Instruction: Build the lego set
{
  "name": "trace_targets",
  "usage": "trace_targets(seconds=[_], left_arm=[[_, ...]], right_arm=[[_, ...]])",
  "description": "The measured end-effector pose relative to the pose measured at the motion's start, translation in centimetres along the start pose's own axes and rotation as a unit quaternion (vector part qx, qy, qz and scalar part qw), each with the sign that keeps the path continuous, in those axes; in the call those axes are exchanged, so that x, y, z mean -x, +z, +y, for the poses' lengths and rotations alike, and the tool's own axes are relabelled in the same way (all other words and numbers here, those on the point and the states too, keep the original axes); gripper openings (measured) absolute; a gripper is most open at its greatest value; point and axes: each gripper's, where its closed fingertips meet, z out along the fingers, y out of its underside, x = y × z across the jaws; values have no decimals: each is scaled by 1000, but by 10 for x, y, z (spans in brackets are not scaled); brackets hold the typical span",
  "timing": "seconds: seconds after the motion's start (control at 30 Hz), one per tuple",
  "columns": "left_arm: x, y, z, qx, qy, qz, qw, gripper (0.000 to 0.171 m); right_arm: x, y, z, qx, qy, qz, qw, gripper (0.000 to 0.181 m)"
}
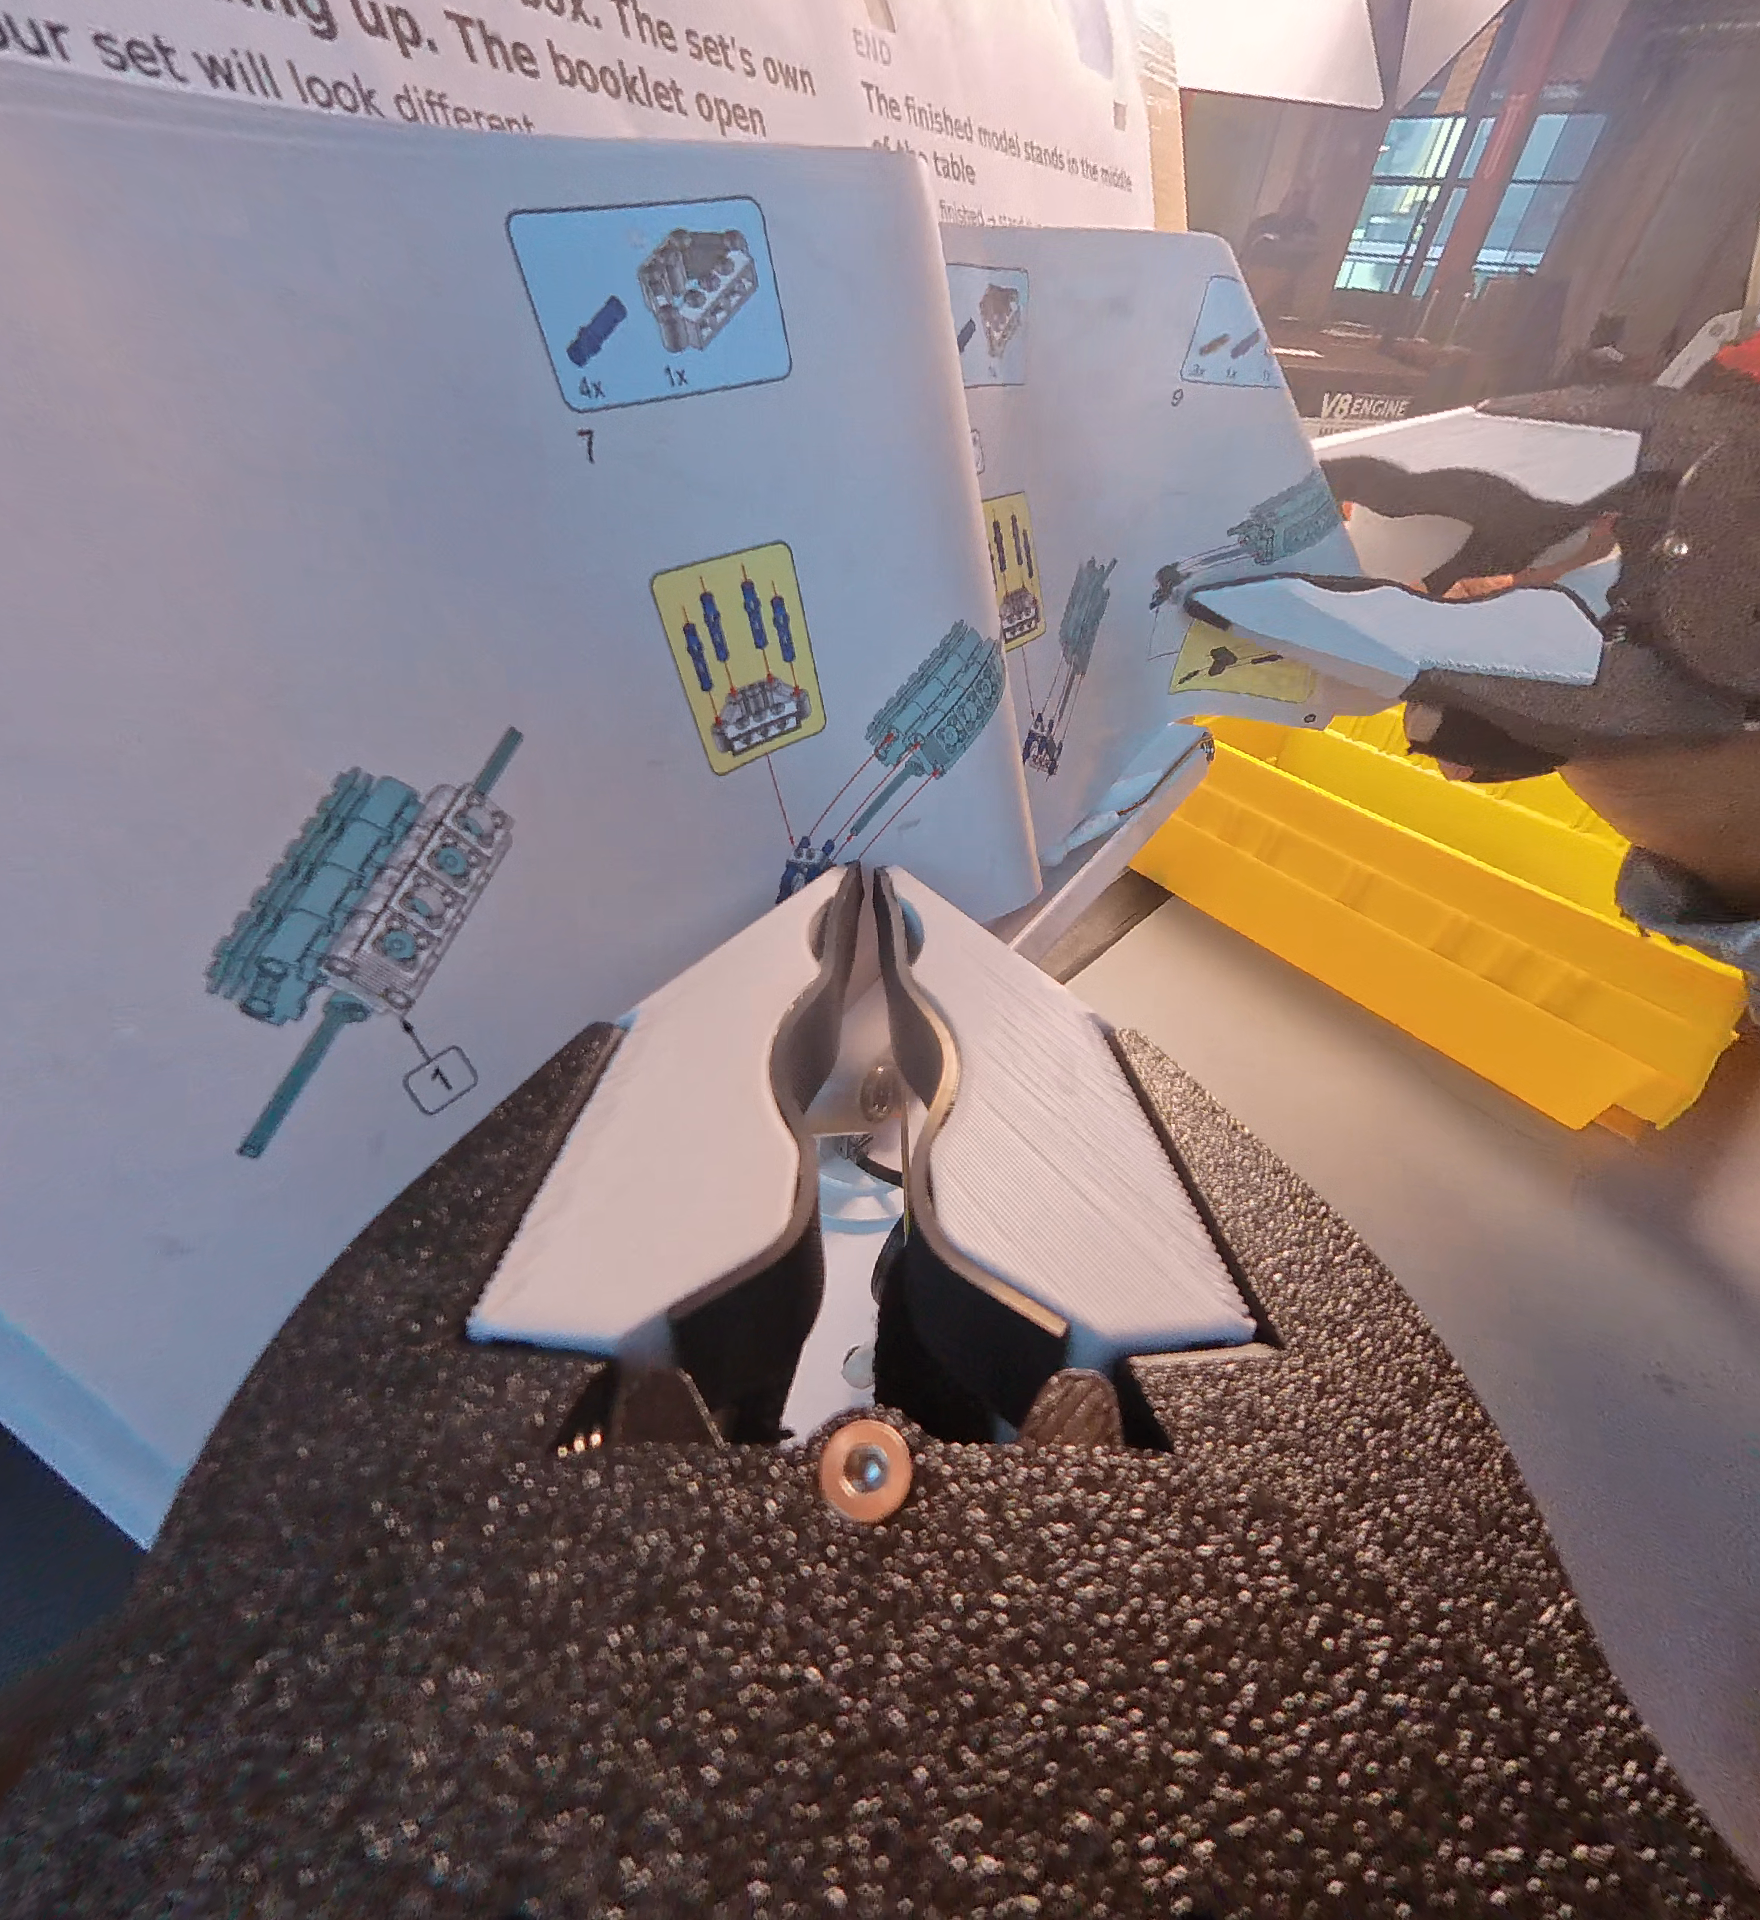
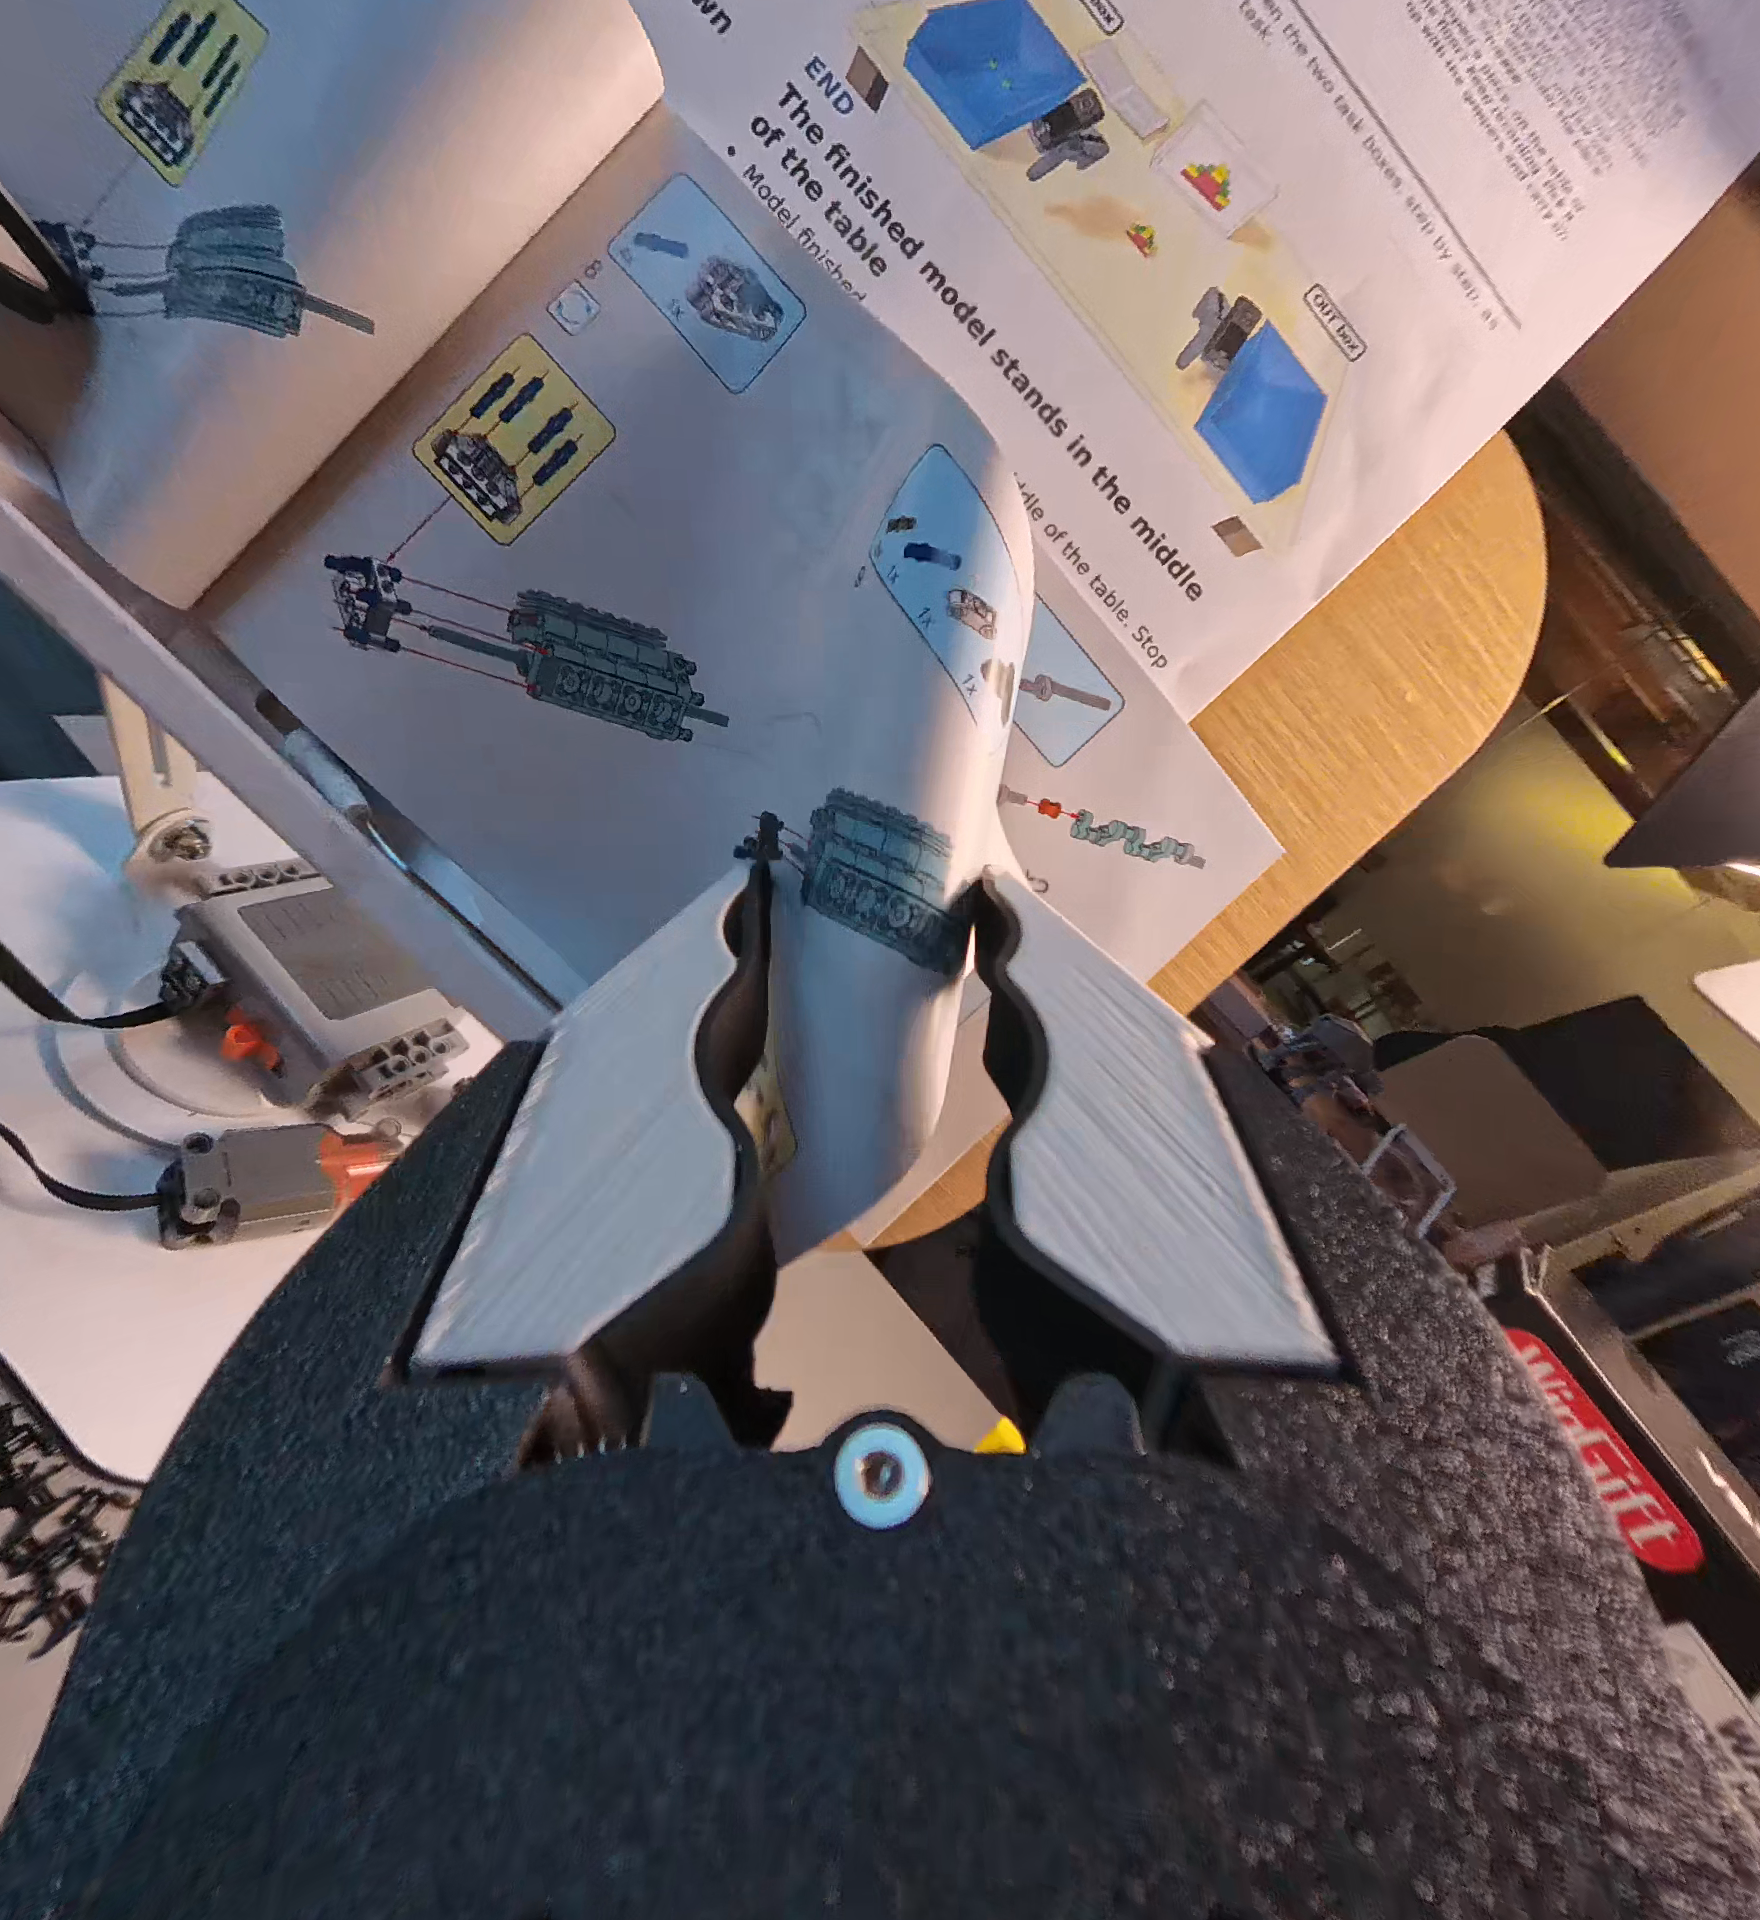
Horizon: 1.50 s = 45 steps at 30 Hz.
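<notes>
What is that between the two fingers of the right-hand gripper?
A curled page of the instruction booklet bulges into the gap between the parted fingers of the right gripper. The right wrist view shows it plainly.

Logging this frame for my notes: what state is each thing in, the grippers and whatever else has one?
left gripper: shut, tips against the near page, holding nothing
right gripper: open, a curled page between its fingers
instruction booklet: open, propped up on a stand
curled page: lifted, bowed over
yellow bin: on the table, contents not visible
grey battery box: cabled, lying flat
</notes>
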Motion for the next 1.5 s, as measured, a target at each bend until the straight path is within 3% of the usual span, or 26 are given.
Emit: trace_targets(seconds=[0.23, 0.3, 0.43, 0.67, 0.8, 0.87, 0.97, 1.2, 1.3, 1.5], left_arm=[[-3, -1, 0, 2, -5, 3, 1000, 4], [-4, -2, 0, 7, -11, 1, 1000, 5], [-22, -6, -8, -6, -12, 16, 1000, 13], [-103, -20, -53, -84, -7, 119, 989, 26], [-134, -22, -62, -105, 5, 147, 983, 35], [-138, -21, -63, -106, 0, 151, 983, 36], [-134, -23, -64, -116, -7, 155, 981, 24], [-134, -31, -65, -123, -66, 238, 961, 20], [-134, -32, -65, -127, -75, 254, 956, 9], [-131, -32, -61, -119, -44, 246, 961, 0]], right_arm=[[11, -44, 3, -33, -43, 80, 995, 21], [23, -59, -12, -79, -39, 60, 994, 7], [42, -73, -29, -114, -26, 21, 993, 0], [66, -78, -59, -152, 50, -37, 986, 0], [87, -76, -82, -165, 64, -67, 982, 0], [93, -73, -89, -162, 62, -72, 982, 0], [97, -71, -95, -162, 72, -79, 981, 0], [95, -74, -95, -183, 161, -124, 962, 1], [96, -77, -94, -190, 197, -158, 949, 9], [88, -89, -103, -214, 274, -231, 909, 67]])
